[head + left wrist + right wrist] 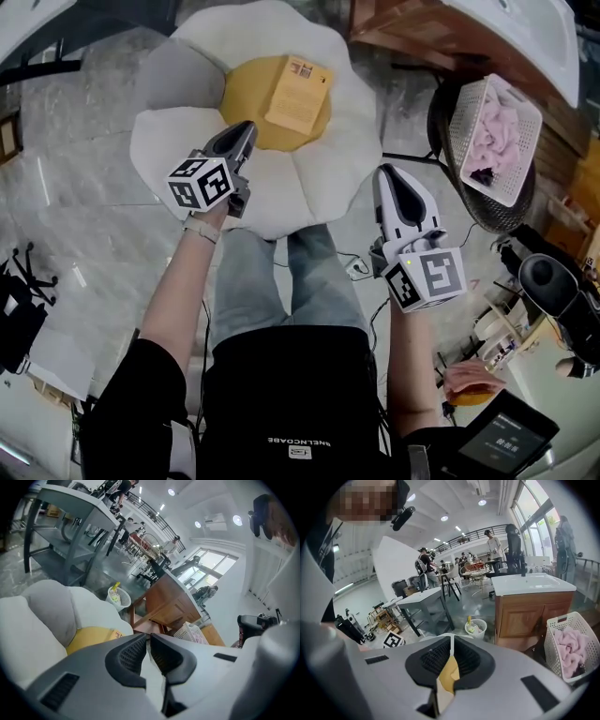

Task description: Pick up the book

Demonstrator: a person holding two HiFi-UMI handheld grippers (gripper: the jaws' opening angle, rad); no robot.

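Note:
A tan book lies flat on the yellow centre of a flower-shaped white cushion on the floor. My left gripper hovers over the cushion's near-left petals, its tips just short of the yellow centre and down-left of the book. Its jaws are shut with nothing between them. The yellow centre shows just beyond them in the left gripper view. My right gripper hangs by the cushion's right edge, apart from the book. Its jaws meet at the tips and hold nothing.
A white basket of pink cloth rests on a dark round seat to the right. A wooden cabinet stands behind the cushion, with a small wastebasket nearby. The person's legs stand at the cushion's near edge. Cables lie on the floor to the right.

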